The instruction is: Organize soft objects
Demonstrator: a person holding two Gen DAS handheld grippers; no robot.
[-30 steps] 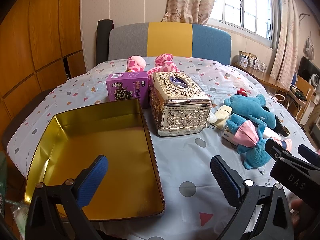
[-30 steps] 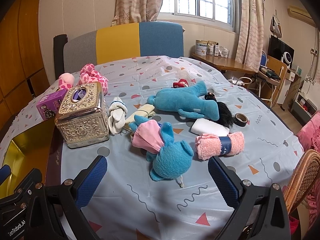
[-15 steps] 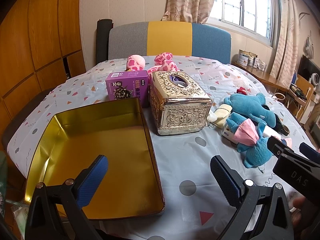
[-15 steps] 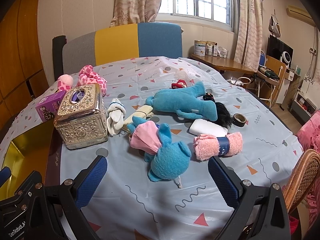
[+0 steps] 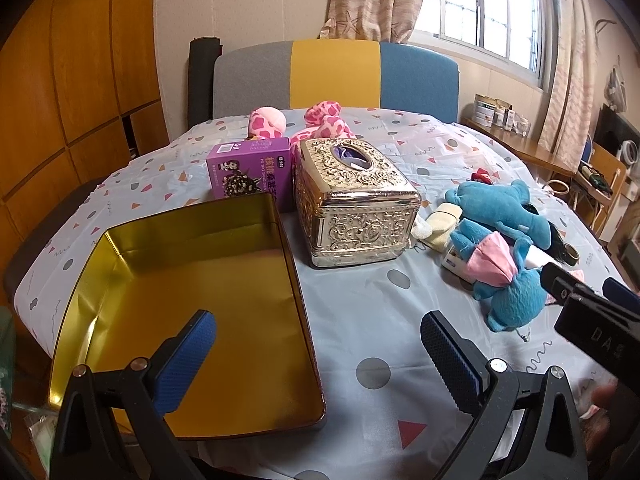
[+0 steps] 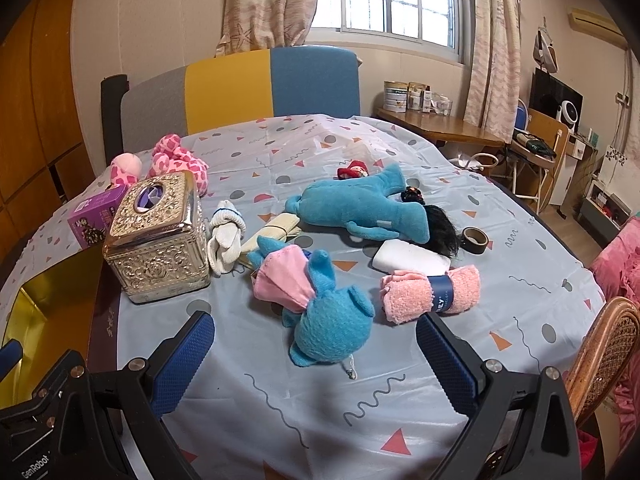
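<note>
A blue plush in a pink dress [image 6: 320, 304] lies on the table just beyond my open right gripper [image 6: 316, 360]; it also shows in the left wrist view [image 5: 504, 280]. Behind it lie a blue shark plush [image 6: 360, 208], a rolled pink towel [image 6: 432, 292], white socks [image 6: 226, 236] and a pink spotted plush [image 6: 176, 160]. My open, empty left gripper [image 5: 320, 356] hovers over the right edge of an empty gold tin tray [image 5: 120, 248].
An ornate gold tissue box [image 5: 352, 204] and a purple carton [image 5: 252, 172] stand behind the tray. A white bar [image 6: 408, 260], black hair piece [image 6: 440, 228] and tape roll [image 6: 474, 240] lie at right. A wicker chair [image 6: 600, 356] stands by the table edge.
Both grippers have drawn back slightly from the table; the objects look a little farther. Nothing on the table has moved.
</note>
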